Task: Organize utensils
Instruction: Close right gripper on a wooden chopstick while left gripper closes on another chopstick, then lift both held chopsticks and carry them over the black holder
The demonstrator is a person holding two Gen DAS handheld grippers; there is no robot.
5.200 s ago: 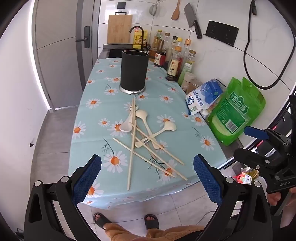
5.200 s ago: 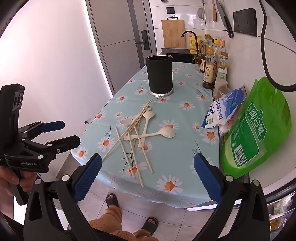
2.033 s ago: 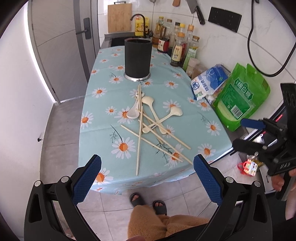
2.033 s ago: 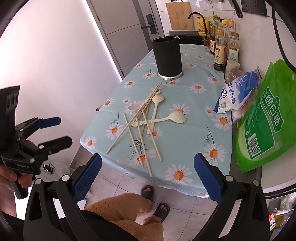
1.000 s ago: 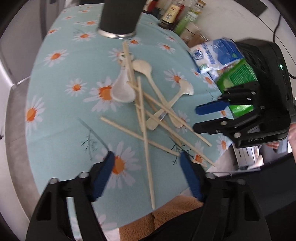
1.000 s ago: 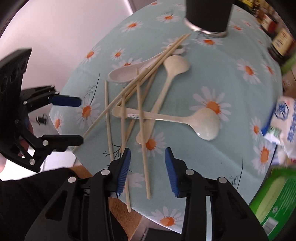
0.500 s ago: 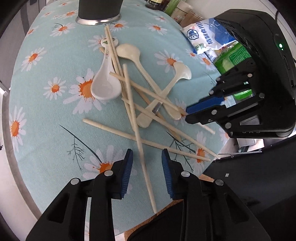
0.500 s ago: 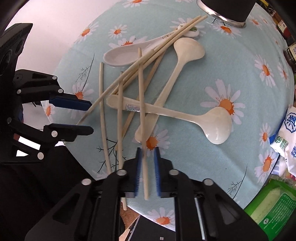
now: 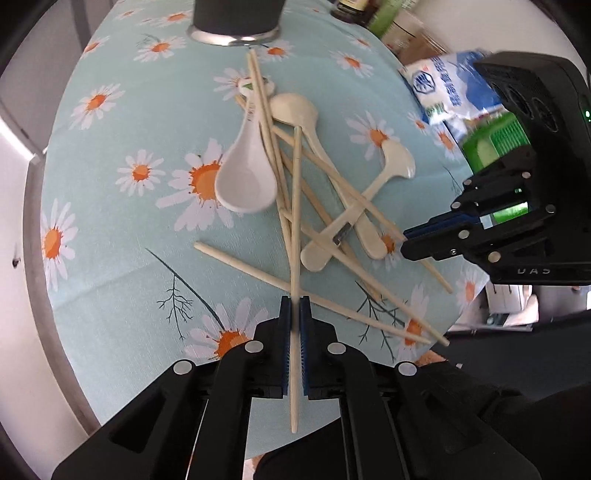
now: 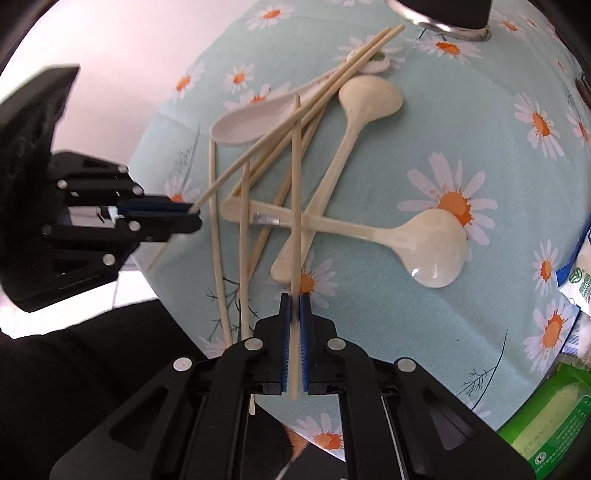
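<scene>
The chopstick (image 9: 294,229) in your left gripper (image 9: 294,306) and the chopstick (image 10: 295,206) in your right gripper (image 10: 294,306) are each pinched near their near ends between narrow blue pads, their far lengths lying across the heap in the middle of the daisy tablecloth (image 9: 122,266). Lift each straight up and slowly, since both sticks cross the two cream spoons (image 10: 424,240) and other loose chopsticks (image 9: 369,317), and a sideways drag would likely scatter them. Both are thin, pale, smooth sticks, so they may pivot in the pads; keep the grip firm and tip them upright only once clear. The white ceramic spoon (image 9: 243,181) lies just beside the left stick. The black holder (image 9: 236,18), probably the destination, stands beyond the pile at the far end.
</scene>
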